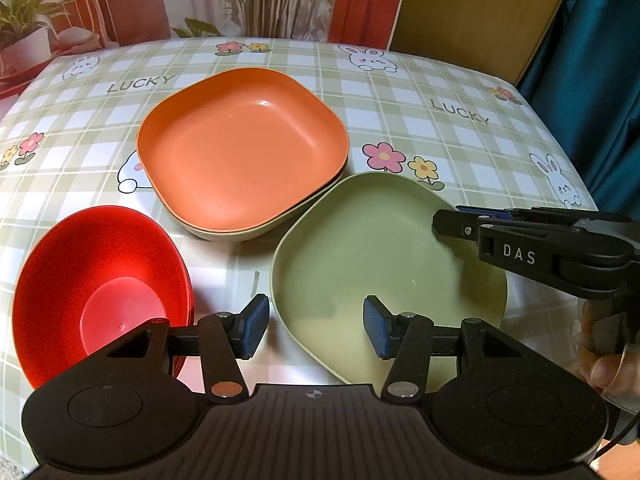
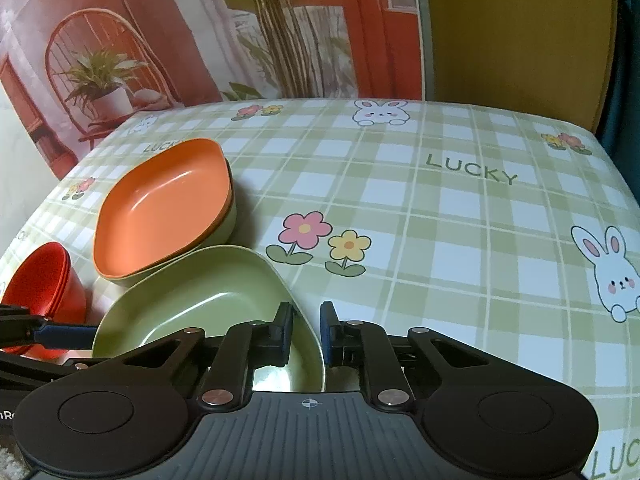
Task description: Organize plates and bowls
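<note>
A green square plate (image 1: 384,264) lies on the table, its far corner leaning on a stack with an orange plate (image 1: 244,144) on top of a green one. My right gripper (image 2: 306,334) is shut on the green plate's (image 2: 192,304) right rim; it shows in the left wrist view (image 1: 444,226) too. My left gripper (image 1: 316,326) is open and straddles the green plate's near left rim without touching it. Stacked red bowls (image 1: 100,296) sit to its left, also seen in the right wrist view (image 2: 44,280).
The table (image 2: 440,208) has a green checked cloth with rabbits and flowers, open to the right of the plates. A printed backdrop (image 2: 200,28) and a yellow panel (image 2: 516,36) stand behind the far edge.
</note>
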The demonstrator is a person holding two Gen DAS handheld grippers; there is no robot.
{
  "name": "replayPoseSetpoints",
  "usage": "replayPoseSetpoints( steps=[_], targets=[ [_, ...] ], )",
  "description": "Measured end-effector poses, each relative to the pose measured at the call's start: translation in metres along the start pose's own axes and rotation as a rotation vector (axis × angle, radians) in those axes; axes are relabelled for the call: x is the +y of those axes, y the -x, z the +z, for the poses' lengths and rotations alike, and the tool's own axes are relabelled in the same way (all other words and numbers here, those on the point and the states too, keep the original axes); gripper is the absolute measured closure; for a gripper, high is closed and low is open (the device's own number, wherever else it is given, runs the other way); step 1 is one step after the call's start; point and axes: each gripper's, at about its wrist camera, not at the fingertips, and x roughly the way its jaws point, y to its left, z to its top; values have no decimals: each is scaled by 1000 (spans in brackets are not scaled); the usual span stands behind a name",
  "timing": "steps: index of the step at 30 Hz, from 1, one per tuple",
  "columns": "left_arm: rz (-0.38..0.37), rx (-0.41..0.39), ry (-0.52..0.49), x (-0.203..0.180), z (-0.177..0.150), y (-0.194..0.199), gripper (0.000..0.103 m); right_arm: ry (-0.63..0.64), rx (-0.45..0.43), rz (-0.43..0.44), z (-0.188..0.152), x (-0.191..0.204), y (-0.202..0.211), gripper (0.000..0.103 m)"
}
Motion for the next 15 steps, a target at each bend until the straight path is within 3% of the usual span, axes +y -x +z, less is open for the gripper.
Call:
replayPoseSetpoints(
  steps=[15],
  targets=[
    [-8,-7,-8,0,-1,3,49,-93,7,9,-3,-12,-3,90]
  ],
)
